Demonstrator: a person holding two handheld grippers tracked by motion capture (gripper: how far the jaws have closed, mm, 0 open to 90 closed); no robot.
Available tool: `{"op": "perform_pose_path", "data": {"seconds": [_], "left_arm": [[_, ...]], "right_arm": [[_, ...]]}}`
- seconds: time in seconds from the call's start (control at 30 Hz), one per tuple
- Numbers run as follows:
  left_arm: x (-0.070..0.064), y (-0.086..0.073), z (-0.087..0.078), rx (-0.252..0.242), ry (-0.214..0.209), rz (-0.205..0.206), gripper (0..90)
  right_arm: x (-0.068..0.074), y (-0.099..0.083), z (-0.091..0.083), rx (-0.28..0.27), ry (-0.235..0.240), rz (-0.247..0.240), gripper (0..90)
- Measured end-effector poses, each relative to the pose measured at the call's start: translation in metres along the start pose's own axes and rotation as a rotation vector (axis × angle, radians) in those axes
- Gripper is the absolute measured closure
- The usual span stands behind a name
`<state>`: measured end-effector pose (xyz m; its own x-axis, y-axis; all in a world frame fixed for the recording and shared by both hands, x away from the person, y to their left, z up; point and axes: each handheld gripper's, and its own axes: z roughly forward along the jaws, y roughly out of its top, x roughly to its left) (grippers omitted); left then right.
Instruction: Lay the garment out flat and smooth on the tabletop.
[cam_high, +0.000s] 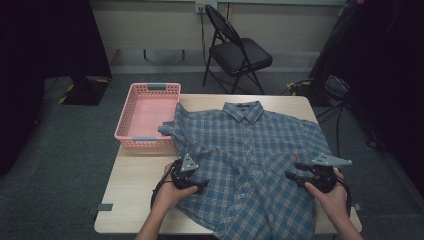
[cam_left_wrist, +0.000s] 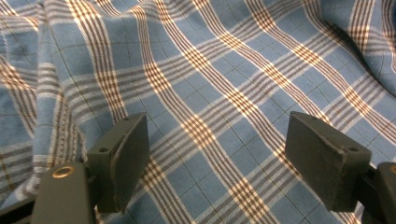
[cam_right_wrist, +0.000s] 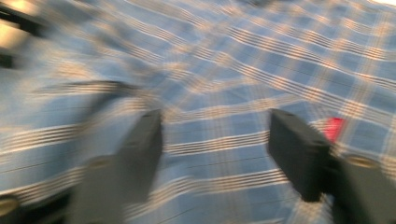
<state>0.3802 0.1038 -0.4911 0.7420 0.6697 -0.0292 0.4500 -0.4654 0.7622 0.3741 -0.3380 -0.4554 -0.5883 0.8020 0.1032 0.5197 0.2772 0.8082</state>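
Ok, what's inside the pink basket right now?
One shirt sleeve drapes over the basket's right rim into it. The rest of its floor looks bare; whatever lies under the sleeve is covered.

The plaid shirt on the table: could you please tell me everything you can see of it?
The shirt is a blue plaid button-up of what looks like woven cotton, with tan and dark stripes. It lies spread front up on the wooden table, collar toward the far edge and hem hanging over the near edge. One sleeve reaches the pink basket. A small red tag shows near the right gripper. The fabric is softly wrinkled. The left gripper and the right gripper sit over it, jaws open.
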Motion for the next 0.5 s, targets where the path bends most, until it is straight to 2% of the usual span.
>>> {"op": "perform_pose_path", "data": {"seconds": [0.07, 0.1, 0.2, 0.27, 0.33, 0.37, 0.47, 0.5], "left_arm": [[-0.001, -0.002, -0.001, 0.002, 0.0, -0.001, 21.5], [-0.001, -0.003, -0.002, 0.003, 0.0, 0.003, 21.5], [-0.003, -0.005, -0.007, 0.0, 0.0, 0.006, 21.5], [-0.005, -0.007, -0.012, 0.001, 0.0, 0.009, 21.5], [-0.006, -0.011, -0.016, 0.004, 0.008, 0.002, 21.5], [-0.006, -0.013, -0.019, 0.007, 0.012, 0.001, 21.5], [-0.007, -0.019, -0.024, 0.013, 0.019, -0.016, 21.5], [-0.007, -0.021, -0.026, 0.015, 0.024, -0.021, 21.5]], "right_arm": [[-0.01, 0.002, 0.012, 0.014, -0.015, 0.019, 28.4], [-0.015, 0.004, 0.018, 0.017, -0.032, 0.007, 25.6], [-0.028, 0.008, 0.031, 0.012, -0.041, 0.004, 20.0], [-0.034, 0.008, 0.038, 0.034, -0.048, -0.004, 15.6], [-0.043, 0.007, 0.046, 0.068, -0.049, 0.011, 15.4], [-0.047, 0.006, 0.051, 0.085, -0.065, 0.012, 15.4], [-0.056, 0.005, 0.057, 0.094, -0.073, 0.006, 14.9], [-0.057, 0.005, 0.059, 0.101, -0.083, -0.013, 14.9]]}}
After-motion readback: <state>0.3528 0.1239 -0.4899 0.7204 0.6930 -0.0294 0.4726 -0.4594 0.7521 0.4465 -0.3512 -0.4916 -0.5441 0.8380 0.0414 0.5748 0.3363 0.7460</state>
